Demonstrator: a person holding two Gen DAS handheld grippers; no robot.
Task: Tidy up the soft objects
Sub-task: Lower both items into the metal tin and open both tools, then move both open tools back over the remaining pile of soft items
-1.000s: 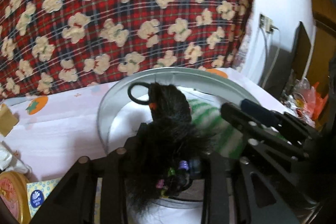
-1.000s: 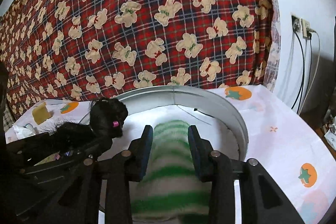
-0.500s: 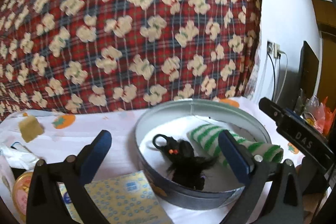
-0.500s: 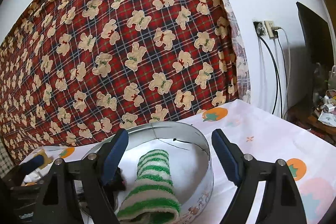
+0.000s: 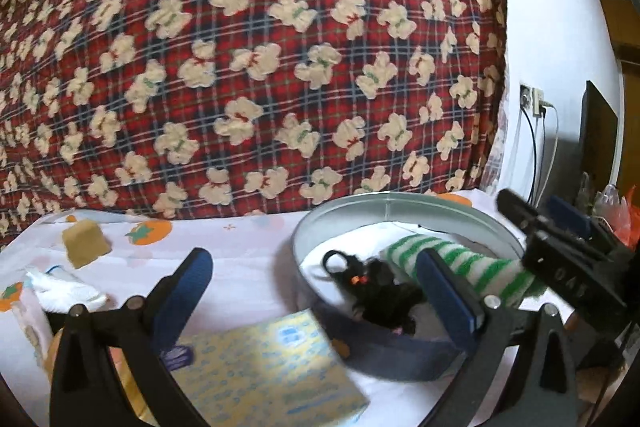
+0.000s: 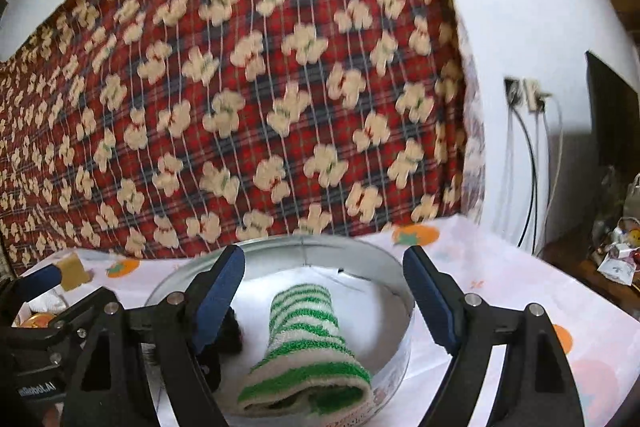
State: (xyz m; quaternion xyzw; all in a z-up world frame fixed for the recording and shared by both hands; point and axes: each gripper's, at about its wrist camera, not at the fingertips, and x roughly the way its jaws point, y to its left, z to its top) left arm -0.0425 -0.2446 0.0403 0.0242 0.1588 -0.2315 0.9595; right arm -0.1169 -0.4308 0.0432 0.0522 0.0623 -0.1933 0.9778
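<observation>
Left claw (image 5: 316,291): jaws spread wide and empty, held above the desk just short of the round tin (image 5: 384,201).
Right claw (image 6: 324,291): equally wide and empty, framing the tin from its near side.
Green striped sock (image 6: 308,343): rolled, lying inside the tin with its thick end propped on the near rim.
Black furry toy (image 5: 380,291): in the tin, touching the sock; both look deliberately gathered there.
Loose items: a sponge block (image 5: 85,242), a tissue pack (image 5: 260,375) and white cloth (image 5: 64,291) lie on the desk (image 5: 240,251).
View difference: left camera shows the toy whole; right camera hides most of it behind a finger.
</observation>
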